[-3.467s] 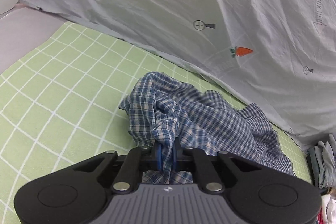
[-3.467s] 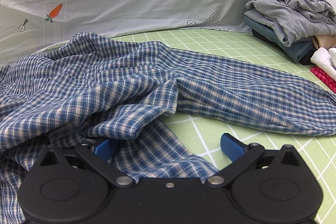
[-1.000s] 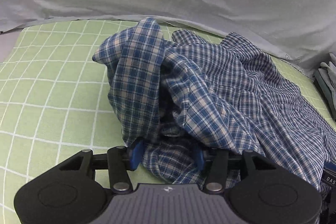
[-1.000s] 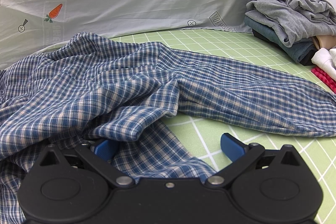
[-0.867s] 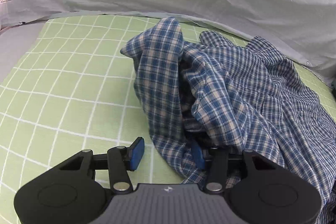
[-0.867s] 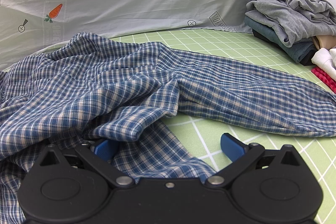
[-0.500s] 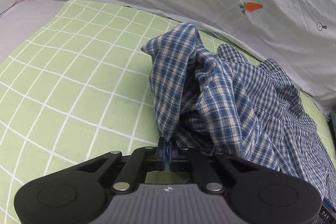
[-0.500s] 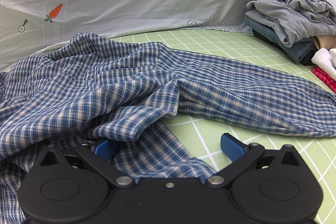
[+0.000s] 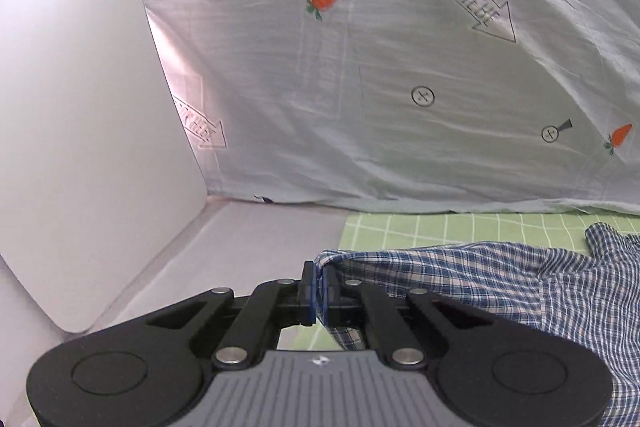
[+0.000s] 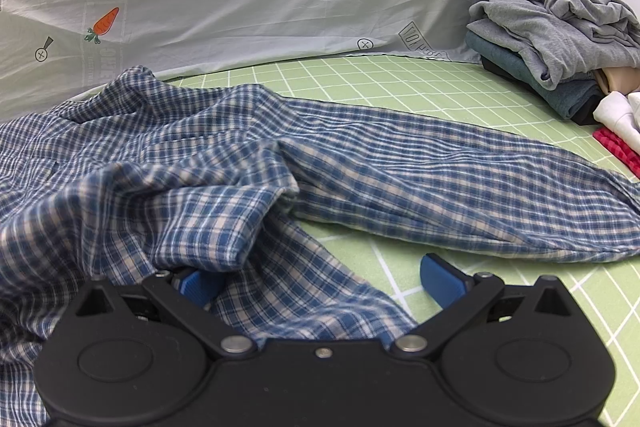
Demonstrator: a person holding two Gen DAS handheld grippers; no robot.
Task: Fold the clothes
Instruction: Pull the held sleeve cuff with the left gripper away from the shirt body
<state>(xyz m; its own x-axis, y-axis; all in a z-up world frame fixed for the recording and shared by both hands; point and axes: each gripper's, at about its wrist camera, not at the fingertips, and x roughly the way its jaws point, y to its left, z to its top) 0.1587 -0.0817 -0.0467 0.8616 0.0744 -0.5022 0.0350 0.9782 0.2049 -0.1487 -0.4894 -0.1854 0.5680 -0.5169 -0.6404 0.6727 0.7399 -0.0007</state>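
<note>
Crumpled blue plaid shirt sprawled across gridded green mat, one long sleeve stretched flat. Beyond shirt, stacked grey folded clothes. Left gripper pinched on shirt's edge; right gripper spread wide over rumpled cloth.

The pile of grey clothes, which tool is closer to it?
Right. The right tool sits open on the checked shirt, with the grey clothes pile ahead to its right. The left tool, pinching the shirt, doesn't see the pile.
</note>
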